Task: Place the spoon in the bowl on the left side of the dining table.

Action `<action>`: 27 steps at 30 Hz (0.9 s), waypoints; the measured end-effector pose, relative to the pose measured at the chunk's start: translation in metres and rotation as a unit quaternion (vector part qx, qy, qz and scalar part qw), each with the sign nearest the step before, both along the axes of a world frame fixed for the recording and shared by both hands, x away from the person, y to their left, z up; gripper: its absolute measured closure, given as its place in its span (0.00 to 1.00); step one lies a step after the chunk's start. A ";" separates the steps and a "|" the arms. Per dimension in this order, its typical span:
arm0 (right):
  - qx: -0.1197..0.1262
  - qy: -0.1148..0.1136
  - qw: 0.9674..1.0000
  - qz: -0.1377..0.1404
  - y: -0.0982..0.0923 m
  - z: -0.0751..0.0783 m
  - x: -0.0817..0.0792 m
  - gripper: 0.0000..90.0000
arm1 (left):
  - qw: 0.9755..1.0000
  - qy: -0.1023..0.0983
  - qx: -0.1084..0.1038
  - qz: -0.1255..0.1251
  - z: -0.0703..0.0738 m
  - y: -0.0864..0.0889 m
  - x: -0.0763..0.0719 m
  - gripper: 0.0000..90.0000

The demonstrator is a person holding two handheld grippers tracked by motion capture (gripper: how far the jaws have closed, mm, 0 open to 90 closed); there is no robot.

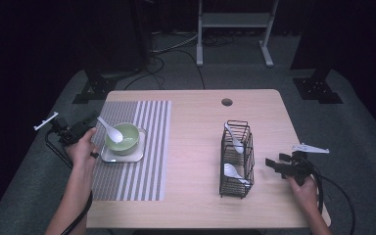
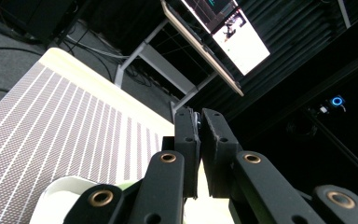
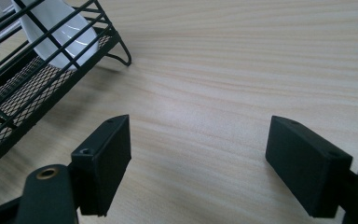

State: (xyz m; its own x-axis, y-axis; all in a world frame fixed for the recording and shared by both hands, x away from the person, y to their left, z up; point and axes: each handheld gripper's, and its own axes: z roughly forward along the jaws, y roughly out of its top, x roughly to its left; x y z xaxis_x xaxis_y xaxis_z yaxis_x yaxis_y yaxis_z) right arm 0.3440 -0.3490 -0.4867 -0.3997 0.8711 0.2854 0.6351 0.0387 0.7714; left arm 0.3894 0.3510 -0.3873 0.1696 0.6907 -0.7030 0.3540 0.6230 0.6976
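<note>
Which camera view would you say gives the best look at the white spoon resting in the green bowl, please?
The high view: the white spoon lies whole in the green bowl, handle toward the left gripper. In the left gripper view the shut jaws pinch something pale, hard to identify.

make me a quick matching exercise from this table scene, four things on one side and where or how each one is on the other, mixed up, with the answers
Things:
1. green bowl
2. black wire rack
3. left gripper
4. right gripper

Place or state:
A. jaws wide apart over bare wood beside the rack
B. on a small tray on the striped mat, a white spoon resting in it
C. jaws closed together, with something thin between the tips
D. standing on the bare wood, two white spoons inside

Pairs: 1-B, 2-D, 3-C, 4-A
</note>
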 end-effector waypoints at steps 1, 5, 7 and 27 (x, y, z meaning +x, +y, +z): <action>0.000 0.000 1.000 0.000 0.000 0.000 0.000 0.23 | 1.000 0.001 0.001 0.000 -0.001 0.000 0.000 0.95; -0.001 0.001 1.000 0.000 0.000 0.000 0.000 0.23 | 1.000 0.005 -0.001 0.004 -0.006 0.001 0.002 0.95; -0.001 0.000 1.000 0.000 0.000 0.000 0.000 0.23 | 1.000 0.007 0.001 0.006 -0.008 0.002 0.002 0.95; -0.004 0.000 1.000 0.000 0.001 0.000 0.001 0.24 | 0.999 0.030 -0.001 0.018 -0.032 0.006 0.004 0.95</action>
